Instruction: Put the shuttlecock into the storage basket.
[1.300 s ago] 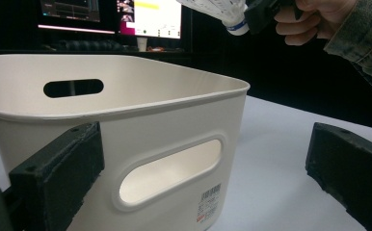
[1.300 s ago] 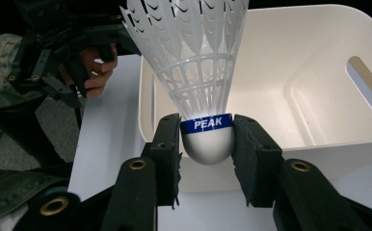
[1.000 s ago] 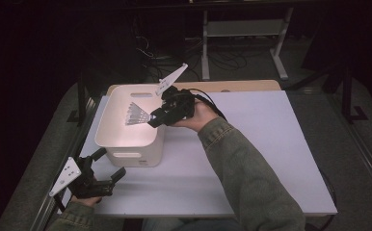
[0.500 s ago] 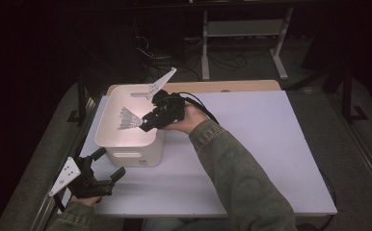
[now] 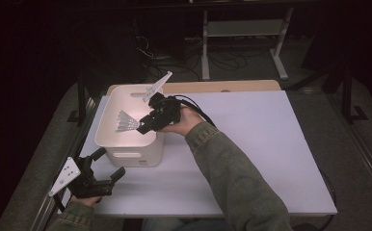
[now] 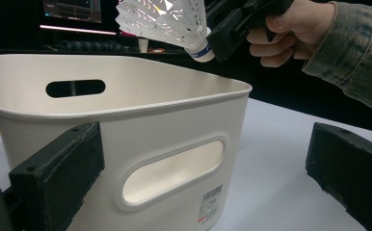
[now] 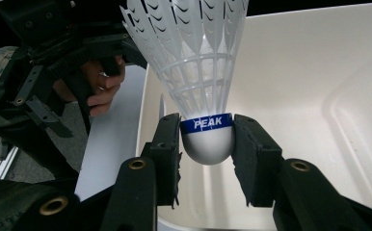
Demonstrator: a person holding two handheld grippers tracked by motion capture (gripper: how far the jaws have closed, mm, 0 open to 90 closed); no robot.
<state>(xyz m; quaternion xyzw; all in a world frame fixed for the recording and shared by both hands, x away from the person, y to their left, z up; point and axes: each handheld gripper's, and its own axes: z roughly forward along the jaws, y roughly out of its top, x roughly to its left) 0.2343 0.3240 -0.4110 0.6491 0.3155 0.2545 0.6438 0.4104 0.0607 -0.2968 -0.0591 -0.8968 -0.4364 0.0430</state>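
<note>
In the high view the person's right forearm slants up from the bottom centre toward the upper left, its hand wrapped around the right gripper (image 5: 144, 126), which points left over the open top of the white bin (image 5: 148, 156) left of centre. Its jaws are closed partway and clamp the rounded cork of a white shuttlecock (image 7: 208, 139), pads pressed on both sides at the blue band, skirt fanned away from the hand above the bin's inside. At the lower left the left gripper (image 5: 108, 166) lies low, just beside the bin's near wall, jaws spread wide, holding nothing.
</note>
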